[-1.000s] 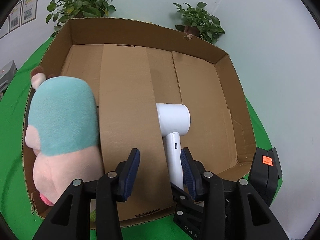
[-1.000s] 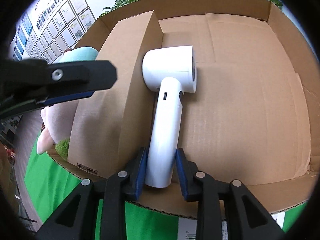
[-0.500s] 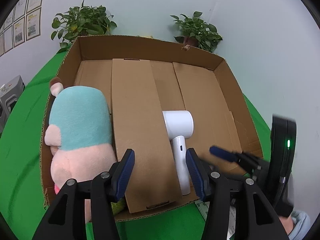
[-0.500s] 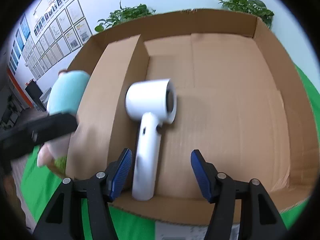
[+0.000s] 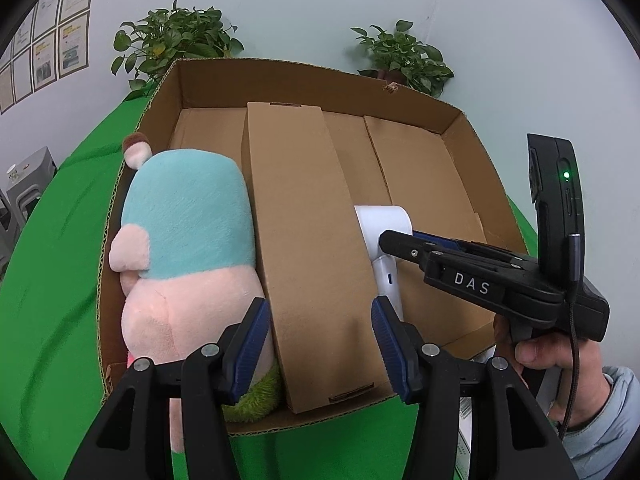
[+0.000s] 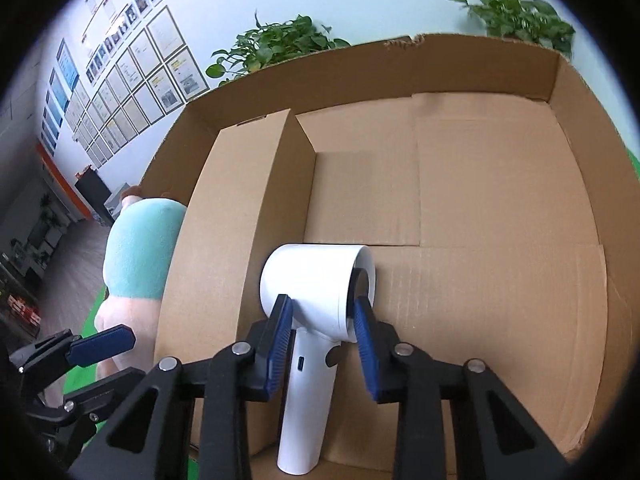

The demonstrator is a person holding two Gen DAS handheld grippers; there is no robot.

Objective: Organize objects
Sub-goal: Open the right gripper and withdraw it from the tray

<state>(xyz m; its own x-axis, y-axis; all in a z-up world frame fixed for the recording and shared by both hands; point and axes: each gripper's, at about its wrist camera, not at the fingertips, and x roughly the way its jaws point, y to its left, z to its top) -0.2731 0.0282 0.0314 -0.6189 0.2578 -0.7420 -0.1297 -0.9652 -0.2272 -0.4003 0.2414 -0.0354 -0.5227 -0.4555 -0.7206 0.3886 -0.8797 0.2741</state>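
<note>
Nearest the left wrist camera, the left gripper (image 5: 322,346) hangs with its jaws released wide, straddling the near end of a long closed carton (image 5: 308,256) that lies inside the big cardboard box (image 5: 288,76). Just left of that carton a plush toy (image 5: 184,248) with a teal top and pink body fills the left strip of the box, pressed against the carton's side. On the carton's other side lies the white hair dryer (image 6: 316,320), handle toward the near wall, barrel pointing right. The right gripper (image 6: 322,340) reaches over it with its jaws spread on either side of the dryer where handle meets barrel; I cannot tell whether the pads touch it. The box sits on a green worktop (image 5: 52,280). Beyond the far wall stand two potted plants (image 5: 172,44), and framed papers (image 6: 132,76) cover the wall at left.
</note>
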